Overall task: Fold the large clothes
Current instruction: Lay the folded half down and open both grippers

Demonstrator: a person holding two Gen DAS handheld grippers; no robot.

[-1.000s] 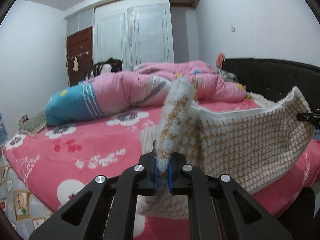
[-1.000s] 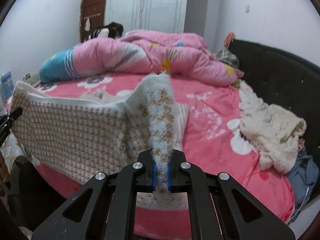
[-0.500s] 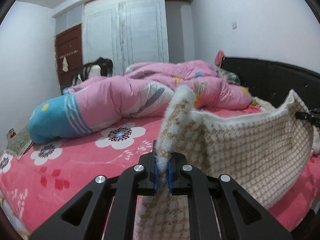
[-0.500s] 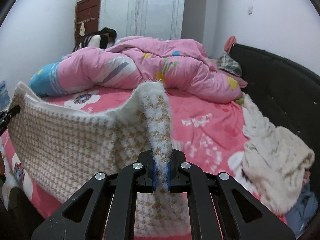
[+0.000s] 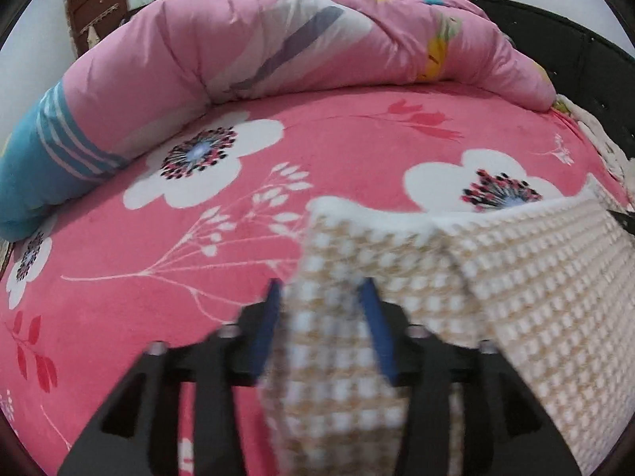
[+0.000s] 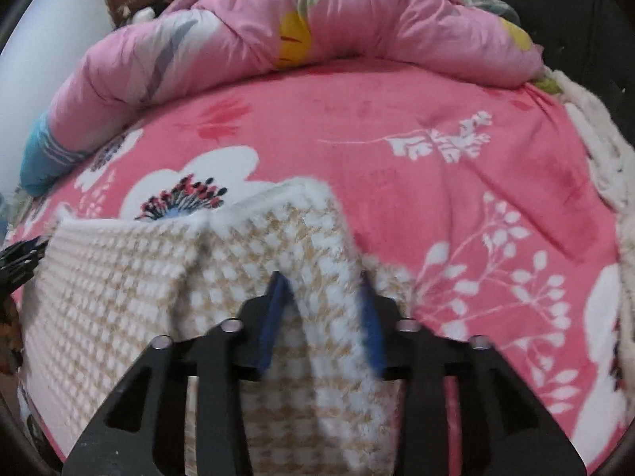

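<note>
Two corners of the houndstooth garment (image 5: 535, 285) are brought down onto the pink bedsheet (image 5: 349, 146), before the quilt (image 5: 278, 31); left gripper (image 5: 321, 317) and right gripper (image 6: 323, 313) jaws, previously clamped, are opening, cloth between them, so a fold is being laid.

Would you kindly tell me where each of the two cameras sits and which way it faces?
Left wrist: on the left gripper, angled down over the pink bed toward the duvet; its opening jaws straddle the knit; the right gripper tip shows at the right edge.
Right wrist: on the right gripper, same downward look, jaws opening around the knit; the left gripper shows at left.
Shared: bed, duvet, knit.
</note>
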